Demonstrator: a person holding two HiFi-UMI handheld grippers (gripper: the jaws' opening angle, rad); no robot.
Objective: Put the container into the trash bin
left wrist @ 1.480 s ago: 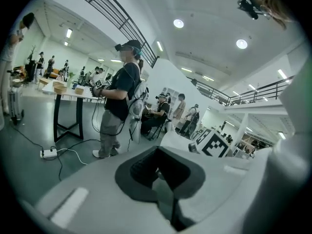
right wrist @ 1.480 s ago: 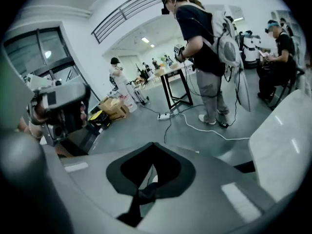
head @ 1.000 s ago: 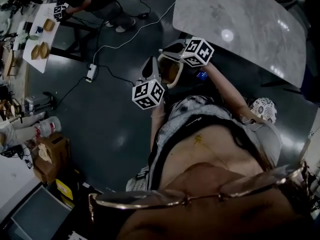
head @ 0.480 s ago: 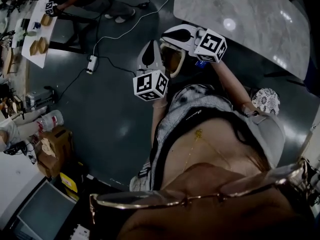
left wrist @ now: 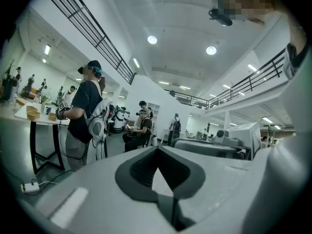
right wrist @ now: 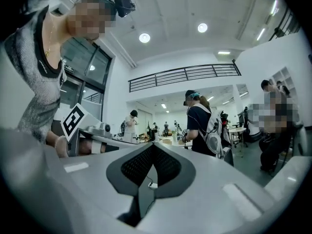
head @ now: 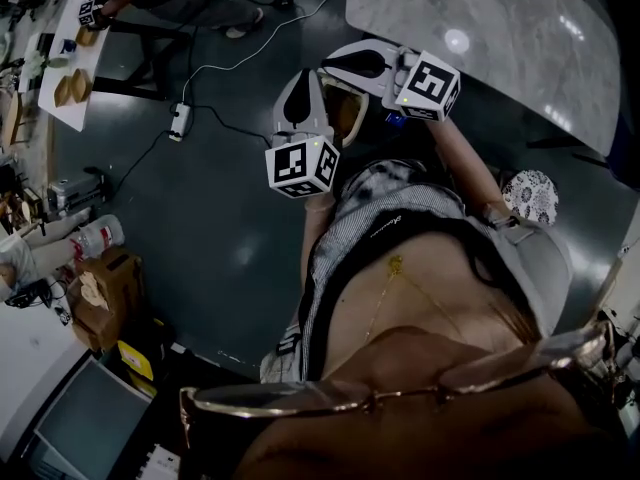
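No container and no trash bin can be made out in any view. In the head view both grippers are held up in front of the person's chest, over the dark floor. My left gripper [head: 300, 93] points away, with its marker cube below it. My right gripper [head: 340, 66] lies crosswise just beyond it, its cube to the right. A pale yellow-rimmed shape [head: 345, 118] sits between them; I cannot tell what it is. In the left gripper view the left gripper [left wrist: 157, 155] is shut on nothing. The right gripper [right wrist: 152, 150] is likewise shut, with nothing between its jaws.
A marble tabletop [head: 500, 38] fills the upper right. At upper left stands a white table [head: 60, 98] with wooden bowls. A power strip [head: 180, 123] and cable lie on the floor, and a cardboard box [head: 105, 303] is at left. A person with a backpack [left wrist: 85, 116] stands nearby.
Both grippers have risen a little in the head view. The right one has shifted to the right, and the left marker cube sits slightly higher. Both stay shut.
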